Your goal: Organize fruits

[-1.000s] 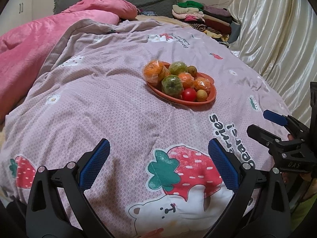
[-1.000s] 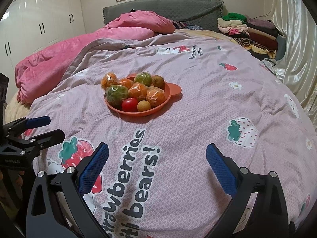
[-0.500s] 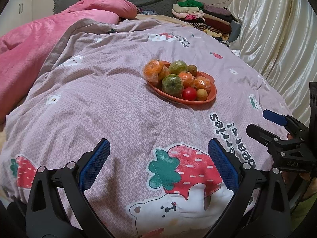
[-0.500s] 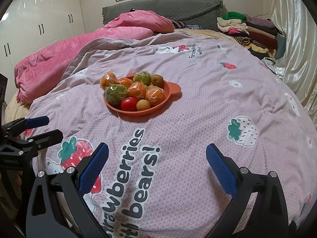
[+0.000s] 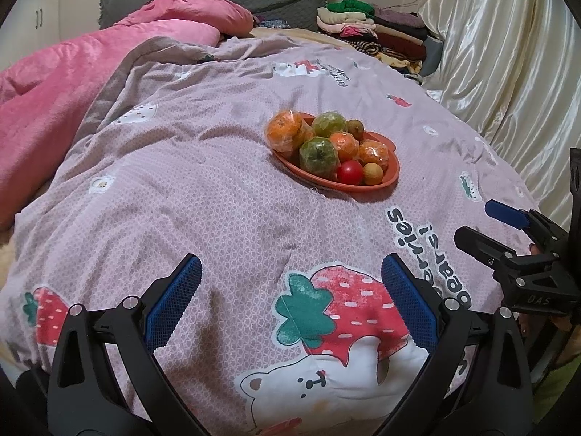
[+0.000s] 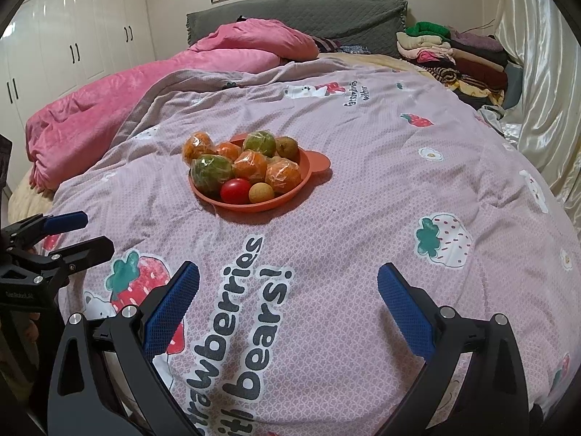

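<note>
L gripper (image 5: pixel 290 290) is spread wide, nothing between its 2 blue pads (image 5: pixel 174 301), hovering over the near part of the quilt (image 5: pixel 203 181) above a printed strawberry-and-bear patch (image 5: pixel 337 319). R gripper (image 6: pixel 288 290) is likewise released and empty, pads (image 6: pixel 405 312) far apart, over the "Strawberries with bears!" lettering (image 6: pixel 236 309). Each tool shows at the edge of the other's view, w/ a gap visible between the fingers: R one at the right side of the left wrist view (image 5: pixel 508 239), L one at the left side of the right wrist view (image 6: pixel 58 236). They sit side by side, both well short of the fruit.

Further out, mid-quilt, sits an orange plate (image 6: pixel 312 170) w/ a small tab handle. Piled on it: 2 green fruits in plastic wrap (image 6: pixel 211 172), approx. 4 wrapped oranges (image 6: pixel 283 178), 1 brownish kiwi-like fruit (image 6: pixel 287 147) at the back, plus a red tomato (image 6: pixel 235 190) and a small yellow round fruit (image 6: pixel 260 192) touching each other at the near rim. 1 wrapped orange (image 5: pixel 283 132) overhangs the far-left rim.

Beyond: pink blanket (image 6: pixel 109 109) on the left half of the bed, grey headboard (image 6: pixel 297 14), folded clothes stack (image 6: pixel 454 54) at the far right corner, cream satin curtain (image 5: pixel 508 72) along the right, white wardrobe (image 6: pixel 72 36) at left.
</note>
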### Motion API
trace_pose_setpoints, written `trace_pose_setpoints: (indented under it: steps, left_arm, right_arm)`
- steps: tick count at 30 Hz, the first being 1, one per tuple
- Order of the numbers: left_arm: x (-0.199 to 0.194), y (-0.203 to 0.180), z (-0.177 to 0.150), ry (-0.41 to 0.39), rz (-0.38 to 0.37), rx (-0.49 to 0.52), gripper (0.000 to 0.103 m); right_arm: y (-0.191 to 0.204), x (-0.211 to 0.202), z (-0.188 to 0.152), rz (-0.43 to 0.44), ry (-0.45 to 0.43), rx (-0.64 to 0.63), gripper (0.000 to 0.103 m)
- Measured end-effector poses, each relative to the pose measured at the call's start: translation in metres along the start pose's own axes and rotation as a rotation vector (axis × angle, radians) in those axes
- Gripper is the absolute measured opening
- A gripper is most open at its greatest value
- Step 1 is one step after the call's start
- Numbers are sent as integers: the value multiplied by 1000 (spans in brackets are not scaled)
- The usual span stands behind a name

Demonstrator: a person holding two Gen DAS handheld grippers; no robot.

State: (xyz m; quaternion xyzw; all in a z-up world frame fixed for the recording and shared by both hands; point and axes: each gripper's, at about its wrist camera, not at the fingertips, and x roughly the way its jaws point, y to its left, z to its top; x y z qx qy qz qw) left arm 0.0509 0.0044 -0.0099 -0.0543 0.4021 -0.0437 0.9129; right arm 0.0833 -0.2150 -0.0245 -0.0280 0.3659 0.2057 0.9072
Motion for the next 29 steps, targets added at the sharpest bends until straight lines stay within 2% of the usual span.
trace_pose_setpoints:
  steps: [9, 16, 18, 21, 24, 26, 29]
  left_arm:
    - [-1, -1, 1, 0, 7, -6, 93]
    - [5, 4, 5, 13, 61, -30, 93]
    - [4, 6, 7, -4, 73, -33, 93]
    - [-5, 12, 17, -71, 21, -49, 93]
    - [3, 30, 34, -83, 100, -110, 93]
    - [20, 53, 50, -37, 149, -167, 93]
    - [49, 86, 75, 0, 251, -195, 93]
  right_arm:
    - [-1, 0, 0, -5, 2, 1, 98]
    - [-6, 0, 2, -8, -5, 6, 98]
    - [-11, 1, 3, -7, -12, 13, 98]
    - [-23, 5, 6, -27, -18, 24, 98]
    - [-48, 9, 15, -62, -23, 67, 98]
    - [-74, 15, 25, -96, -24, 92, 98]
    - [-130, 36, 46, -216, -5, 133, 98]
